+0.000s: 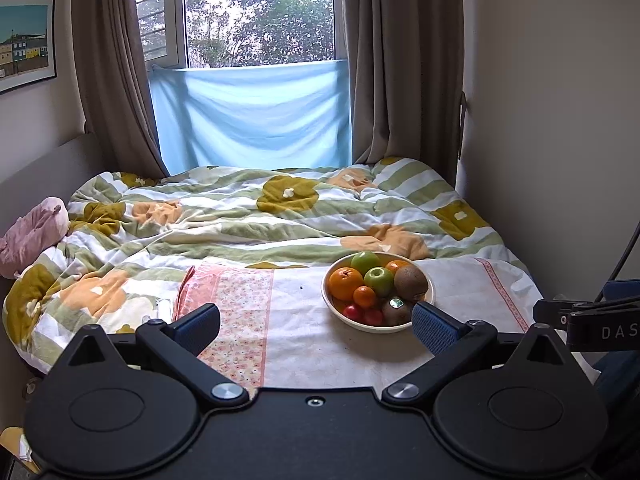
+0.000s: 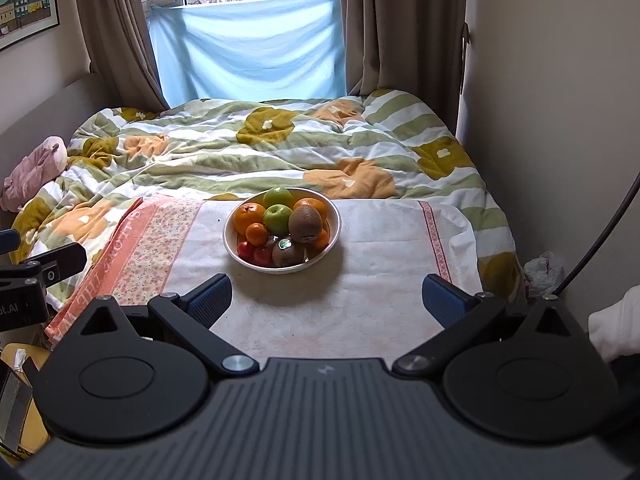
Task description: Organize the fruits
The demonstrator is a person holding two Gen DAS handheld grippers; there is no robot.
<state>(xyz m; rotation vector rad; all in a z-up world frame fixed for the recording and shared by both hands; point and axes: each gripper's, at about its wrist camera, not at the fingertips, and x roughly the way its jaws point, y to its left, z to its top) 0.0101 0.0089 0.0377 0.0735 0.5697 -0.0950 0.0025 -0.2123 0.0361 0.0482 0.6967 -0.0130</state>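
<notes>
A cream bowl (image 2: 334,216) full of fruit stands on a white and pink cloth (image 2: 360,280) on the bed. It holds green apples (image 2: 277,218), oranges (image 2: 249,216), kiwis (image 2: 305,222) and small red tomatoes (image 2: 256,253). In the left wrist view the bowl (image 1: 430,292) lies ahead to the right, just past my right finger. My left gripper (image 1: 316,326) is open and empty over the cloth. My right gripper (image 2: 326,300) is open and empty, a short way before the bowl.
A rumpled flowered quilt (image 2: 240,152) covers the bed behind the cloth. A pink plush toy (image 2: 36,172) lies at the left. Walls close in on both sides; curtains and a blue sheet hang at the window. The other gripper shows at each view's edge.
</notes>
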